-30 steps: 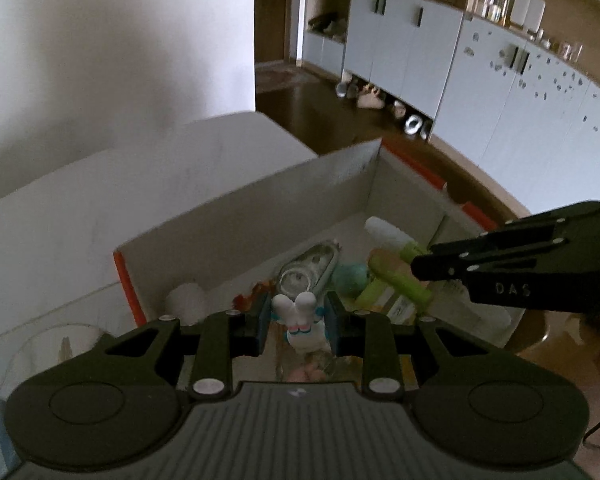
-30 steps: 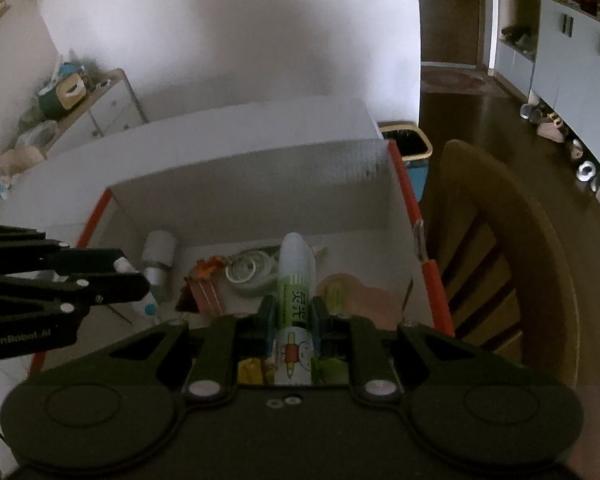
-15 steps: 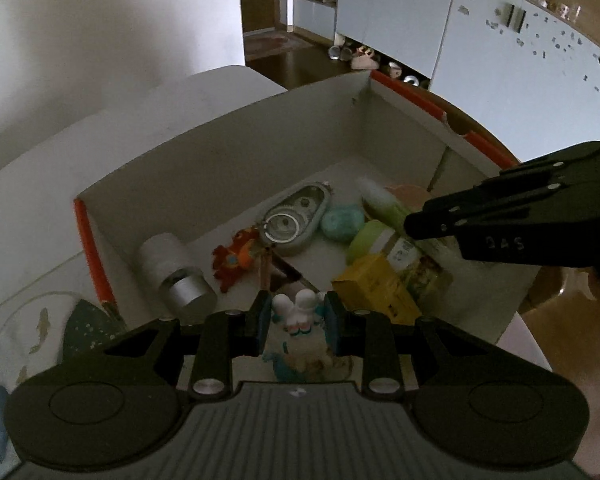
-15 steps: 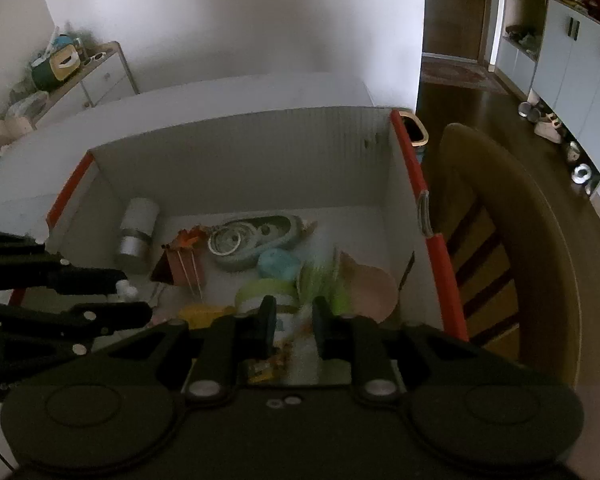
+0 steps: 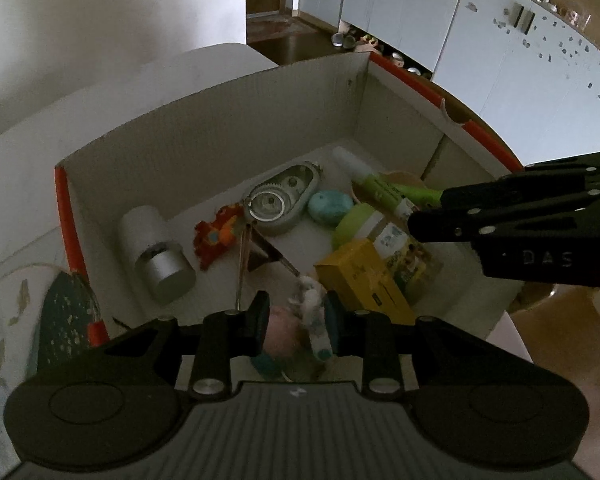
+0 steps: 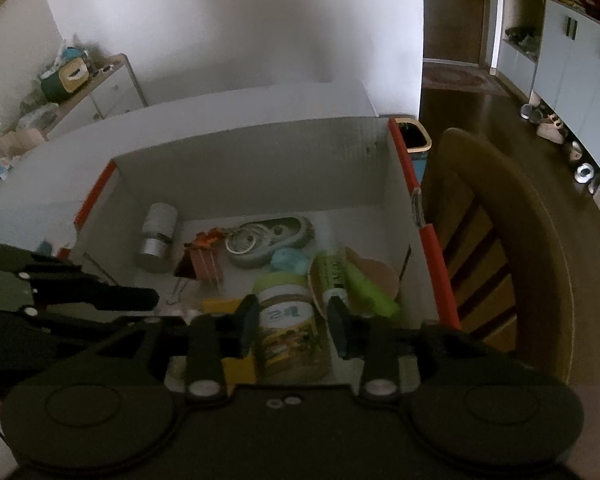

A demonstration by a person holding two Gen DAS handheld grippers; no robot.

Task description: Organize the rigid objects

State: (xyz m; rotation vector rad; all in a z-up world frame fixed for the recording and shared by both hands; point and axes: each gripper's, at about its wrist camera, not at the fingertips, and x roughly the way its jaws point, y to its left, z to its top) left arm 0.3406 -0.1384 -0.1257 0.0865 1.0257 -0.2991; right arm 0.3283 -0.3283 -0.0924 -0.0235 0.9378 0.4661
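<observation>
- my left claw point(image 5: 294, 316) is clamped narrow on a small white toy point(image 5: 312, 320), low inside the box point(image 5: 204, 128).
- my right claw point(image 6: 294, 320) has just been opening, nothing gripped, above a green-lidded jar point(image 6: 290, 312).
- farther in: silver can point(image 5: 156, 252), grey case point(image 5: 280, 200).

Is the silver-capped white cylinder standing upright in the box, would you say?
No, the white cylinder lies on its side on the floor of the box.

- Pretty dim indoor light overall; the white wall point(image 6: 240, 40) is the brightest patch.
- Box point(image 5: 220, 128) interior sits in murky shadow.
- Heavy fisheye bending at the edges, cabinets point(image 5: 520, 60) curve.
- Small white toy point(image 5: 314, 320) near the left lens is smeared, out of focus.
</observation>
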